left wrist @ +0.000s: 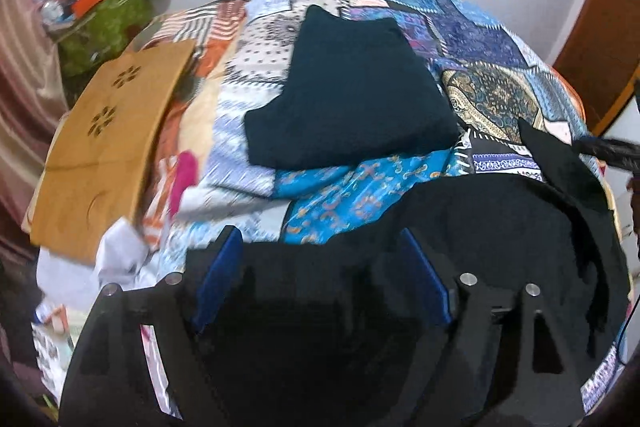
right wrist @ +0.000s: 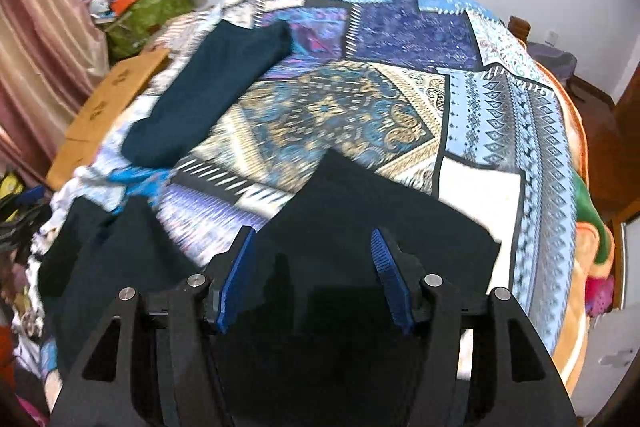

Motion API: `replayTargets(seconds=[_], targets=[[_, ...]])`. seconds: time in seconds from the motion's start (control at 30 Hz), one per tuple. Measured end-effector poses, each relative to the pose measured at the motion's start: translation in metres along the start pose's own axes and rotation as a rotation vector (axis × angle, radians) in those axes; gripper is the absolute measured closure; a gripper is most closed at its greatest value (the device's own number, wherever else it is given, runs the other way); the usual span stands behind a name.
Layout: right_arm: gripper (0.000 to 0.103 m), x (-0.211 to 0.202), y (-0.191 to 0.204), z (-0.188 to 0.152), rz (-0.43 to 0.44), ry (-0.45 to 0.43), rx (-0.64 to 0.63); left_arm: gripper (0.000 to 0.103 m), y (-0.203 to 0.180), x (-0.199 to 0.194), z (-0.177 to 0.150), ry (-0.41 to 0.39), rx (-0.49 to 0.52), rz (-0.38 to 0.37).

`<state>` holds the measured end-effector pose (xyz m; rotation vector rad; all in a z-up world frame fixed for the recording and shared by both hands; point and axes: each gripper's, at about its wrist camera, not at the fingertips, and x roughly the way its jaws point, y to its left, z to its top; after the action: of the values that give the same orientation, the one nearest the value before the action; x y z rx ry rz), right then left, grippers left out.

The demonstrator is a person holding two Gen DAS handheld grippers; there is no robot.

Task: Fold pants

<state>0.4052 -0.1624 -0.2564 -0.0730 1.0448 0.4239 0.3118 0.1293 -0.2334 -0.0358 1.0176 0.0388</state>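
Black pants [left wrist: 492, 227] lie spread on the patchwork bedspread [left wrist: 480, 39] at the near edge; they also show in the right wrist view [right wrist: 360, 211]. A folded dark teal garment [left wrist: 352, 95] lies farther back on the bed; it shows in the right wrist view [right wrist: 208, 91] at the left. My left gripper [left wrist: 320, 247] is open over the pants' left part, with black cloth between its blue pads. My right gripper [right wrist: 314, 247] is open over the pants' right part, cloth between its pads too. Whether either pad touches the cloth I cannot tell.
A wooden lap board [left wrist: 108, 143] lies on the bed's left side. A green bag [left wrist: 104, 27] with boxes stands by the pink curtain [right wrist: 36, 39]. White clothes [left wrist: 120, 259] lie at the near left. A wooden door [left wrist: 600, 39] is at the right.
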Motion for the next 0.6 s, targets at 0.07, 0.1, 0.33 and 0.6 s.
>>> replayTargets(seconds=[0.07,0.1,0.33,0.6], targets=[[0.048,0.014,-0.004,0.008,0.003,0.010,0.004,0.022,-0.006,0.012,0.007,0.013,0.024,0.001],[0.048,0.026,-0.005,0.013,0.002,0.022,0.005,0.022,-0.010,0.018,0.009,0.020,0.034,-0.005],[0.050,0.069,-0.002,0.021,-0.024,0.049,-0.029,0.022,-0.028,0.057,0.013,0.075,0.084,0.003],[0.092,0.059,0.007,0.011,-0.068,0.026,-0.098,0.022,-0.046,0.065,0.002,0.126,0.101,-0.010]])
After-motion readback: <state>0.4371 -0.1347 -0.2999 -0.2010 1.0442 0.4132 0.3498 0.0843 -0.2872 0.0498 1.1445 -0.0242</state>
